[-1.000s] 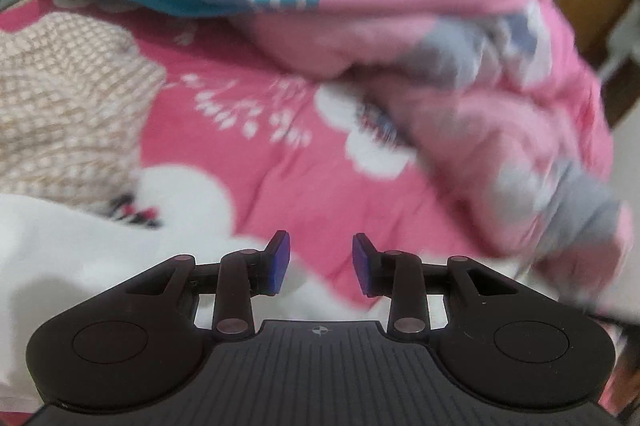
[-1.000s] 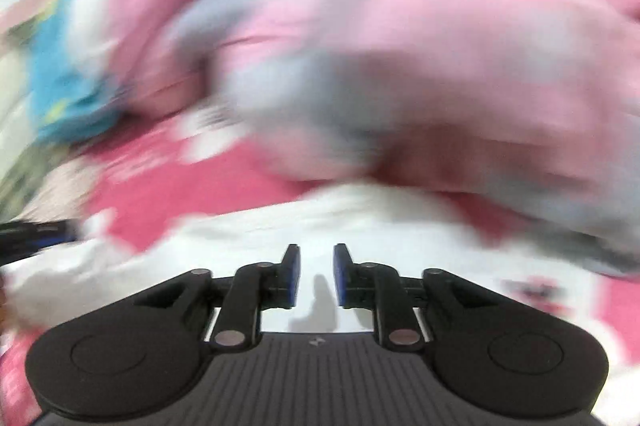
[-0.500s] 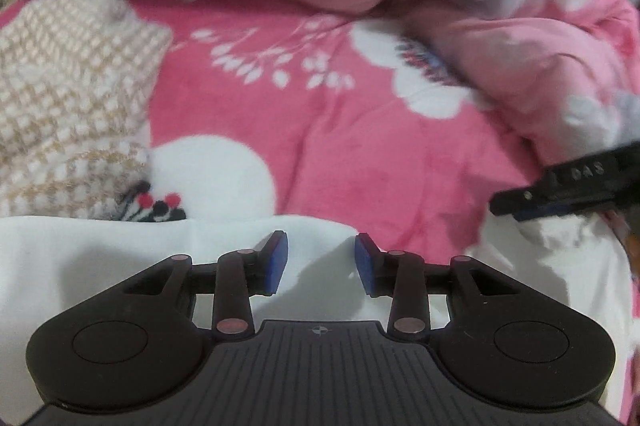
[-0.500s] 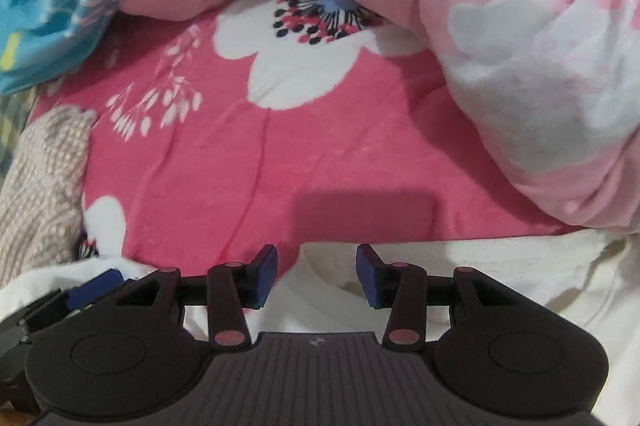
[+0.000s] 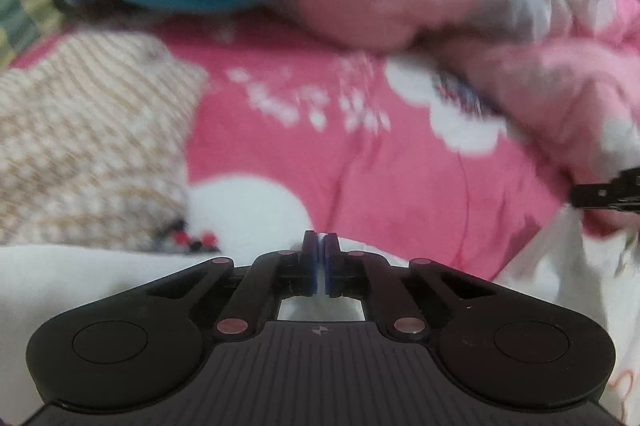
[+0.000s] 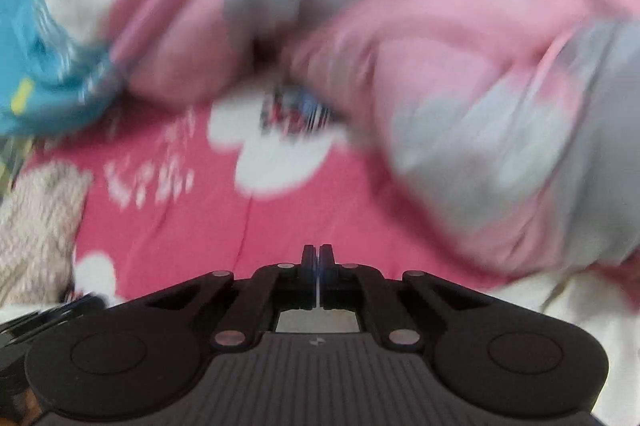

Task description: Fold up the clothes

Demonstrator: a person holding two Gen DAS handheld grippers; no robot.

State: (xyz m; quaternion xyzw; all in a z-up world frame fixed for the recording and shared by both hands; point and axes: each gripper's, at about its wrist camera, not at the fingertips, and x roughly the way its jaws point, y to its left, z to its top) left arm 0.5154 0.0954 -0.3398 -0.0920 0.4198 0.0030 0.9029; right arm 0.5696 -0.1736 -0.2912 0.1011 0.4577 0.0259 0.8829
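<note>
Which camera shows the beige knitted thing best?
The left wrist view: the beige knit fills its left side, weave pattern visible despite blur. The right wrist view catches only a blurred piece at its left edge.

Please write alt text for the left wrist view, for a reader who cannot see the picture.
The left gripper, jaws just closed, pinches the edge of a white garment lying on a pink flowered blanket. A beige knitted garment lies at the left, a crumpled pink quilt behind, and the right gripper's tip enters at the right edge.
</note>
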